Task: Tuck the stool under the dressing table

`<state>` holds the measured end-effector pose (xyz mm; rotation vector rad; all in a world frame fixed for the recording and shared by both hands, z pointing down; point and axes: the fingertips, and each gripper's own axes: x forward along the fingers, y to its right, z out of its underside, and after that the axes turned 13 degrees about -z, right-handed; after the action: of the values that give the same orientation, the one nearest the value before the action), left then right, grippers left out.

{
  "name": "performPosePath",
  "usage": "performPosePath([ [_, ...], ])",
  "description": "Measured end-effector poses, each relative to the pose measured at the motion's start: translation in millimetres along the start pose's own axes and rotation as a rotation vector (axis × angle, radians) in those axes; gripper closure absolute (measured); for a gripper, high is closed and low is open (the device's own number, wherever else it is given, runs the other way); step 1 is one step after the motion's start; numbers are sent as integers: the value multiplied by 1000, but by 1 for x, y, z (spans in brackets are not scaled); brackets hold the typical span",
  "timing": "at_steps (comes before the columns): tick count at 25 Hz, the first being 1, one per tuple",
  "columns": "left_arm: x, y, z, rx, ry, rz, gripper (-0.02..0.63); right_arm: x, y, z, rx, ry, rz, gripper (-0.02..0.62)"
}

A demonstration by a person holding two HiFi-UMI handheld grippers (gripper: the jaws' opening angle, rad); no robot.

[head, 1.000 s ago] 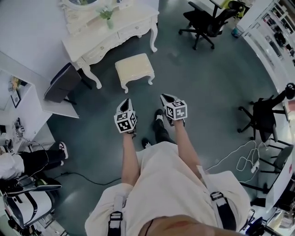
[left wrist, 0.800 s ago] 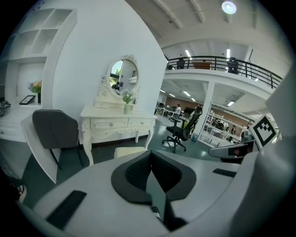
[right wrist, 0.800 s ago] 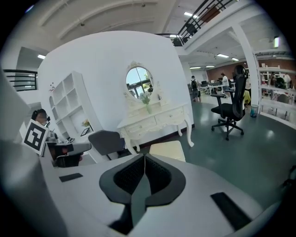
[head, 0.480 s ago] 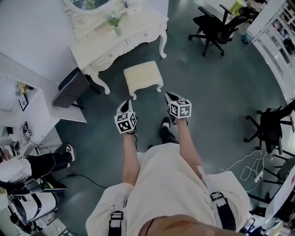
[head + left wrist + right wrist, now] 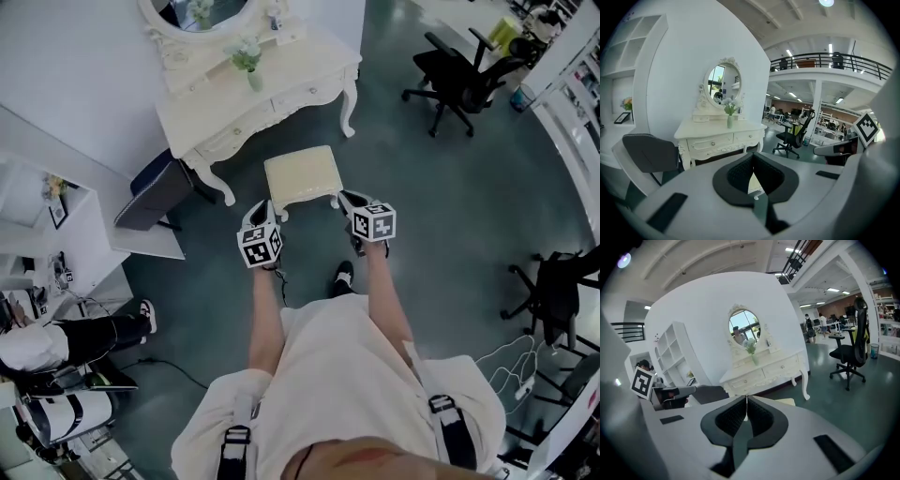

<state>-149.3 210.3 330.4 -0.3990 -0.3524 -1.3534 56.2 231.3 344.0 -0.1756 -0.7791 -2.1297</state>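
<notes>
Flanking stool (image 5: 300, 174) near corners with left gripper (image 5: 264, 206) and right gripper (image 5: 344, 197) | keeping both clenched, empty | facing dressing table (image 5: 302, 71) lying straight beyond stool

Stool (image 5: 302, 174) cream — dressing table (image 5: 217, 106) cream-white; floor (image 5: 441, 206) dark teal-grey — office chair (image 5: 457, 79) black.

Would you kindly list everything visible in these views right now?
dressing table: one, cream-white, against the wall ahead
mirror: one, oval, atop the dressing table
vase: one, holding green sprigs, on the tabletop
stool: one, cream, on the floor before the table, not yet under it
grey chair: one, left of the table
office chairs: two, black, right side
seated person: one, far left
left tool: white, jaws together, empty, near the stool
right tool: white, jaws together, empty, near the stool
</notes>
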Motion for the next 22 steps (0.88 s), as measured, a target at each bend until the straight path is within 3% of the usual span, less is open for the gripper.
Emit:
performPosePath([
  [9,51,24,-33,6,11,-28,591,21,55,-49,3,-4,-33,550],
  [18,79,35,-22,11,10,-87,591,34,99,-46,30,-37,-65,549],
  [22,82,36,-4,33,-23,-146,591,27,121,-27,59,-54,-32,549],
])
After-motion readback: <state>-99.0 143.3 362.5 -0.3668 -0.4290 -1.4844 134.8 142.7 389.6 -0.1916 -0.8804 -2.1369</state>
